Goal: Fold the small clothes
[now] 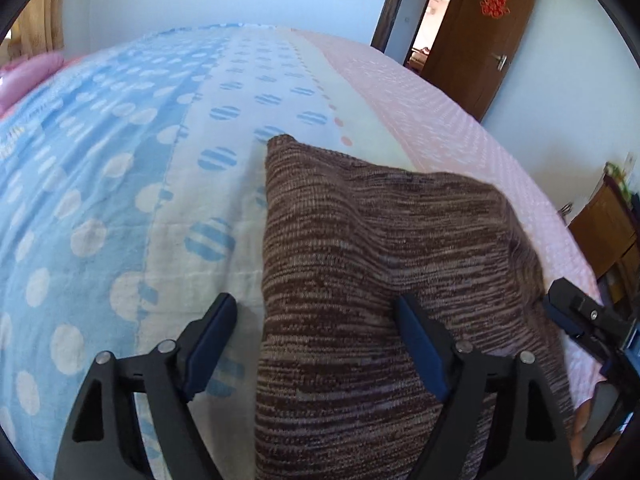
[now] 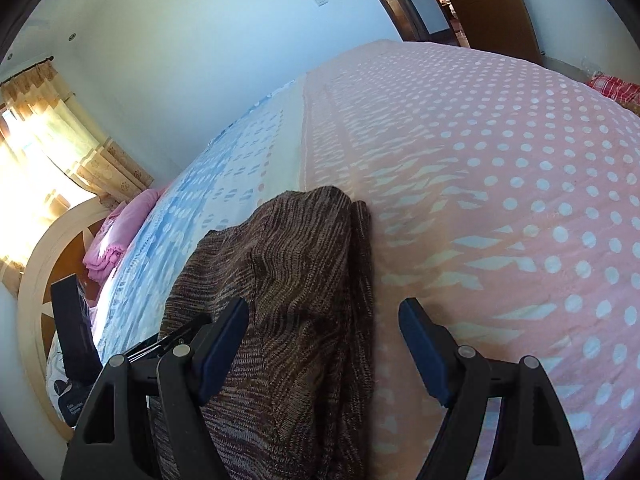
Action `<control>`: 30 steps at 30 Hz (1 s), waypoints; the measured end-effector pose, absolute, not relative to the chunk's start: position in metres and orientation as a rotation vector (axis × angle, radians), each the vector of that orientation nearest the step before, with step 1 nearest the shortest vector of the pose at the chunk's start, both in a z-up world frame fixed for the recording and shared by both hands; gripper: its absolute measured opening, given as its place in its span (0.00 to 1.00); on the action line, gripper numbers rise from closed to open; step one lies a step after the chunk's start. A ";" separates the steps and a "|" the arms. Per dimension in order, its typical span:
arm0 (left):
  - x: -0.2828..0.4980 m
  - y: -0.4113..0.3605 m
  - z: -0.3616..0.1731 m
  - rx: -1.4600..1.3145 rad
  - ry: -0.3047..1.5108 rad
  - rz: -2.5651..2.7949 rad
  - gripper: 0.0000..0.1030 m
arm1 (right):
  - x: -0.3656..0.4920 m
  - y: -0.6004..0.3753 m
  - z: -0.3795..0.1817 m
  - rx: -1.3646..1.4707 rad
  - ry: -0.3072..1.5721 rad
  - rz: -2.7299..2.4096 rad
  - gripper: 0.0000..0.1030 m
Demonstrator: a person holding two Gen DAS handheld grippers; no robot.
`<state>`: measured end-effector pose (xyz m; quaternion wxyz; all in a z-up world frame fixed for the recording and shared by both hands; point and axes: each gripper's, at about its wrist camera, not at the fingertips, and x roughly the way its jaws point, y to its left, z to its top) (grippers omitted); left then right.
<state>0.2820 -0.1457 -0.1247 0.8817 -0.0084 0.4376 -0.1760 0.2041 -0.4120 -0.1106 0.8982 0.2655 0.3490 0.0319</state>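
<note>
Brown knitted garment (image 1: 380, 280) folded on the bed, left gripper (image 1: 320, 344) with jaws wide apart over its left edge, gripping nothing, right gripper (image 2: 324, 348) likewise spread over its right edge, empty, blue-and-pink dotted bedspread (image 1: 120, 160) beneath, wooden door (image 1: 480, 40) beyond.

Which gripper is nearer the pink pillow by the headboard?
Left. The pink pillow lies on the blue side of the bed, the left gripper side. The right gripper sits at the brown knit garment's pink-side edge.
</note>
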 end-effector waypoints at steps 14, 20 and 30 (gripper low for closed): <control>0.283 -0.141 -0.126 -0.024 0.898 -0.374 0.84 | 0.215 -0.384 -0.113 0.377 0.765 0.015 0.79; 0.283 -0.141 -0.126 -0.030 0.899 -0.375 0.84 | 0.221 -0.380 -0.117 0.349 0.783 0.023 0.83; 0.282 -0.143 -0.126 -0.030 0.899 -0.373 0.85 | 0.229 -0.375 -0.120 0.313 0.806 0.010 0.88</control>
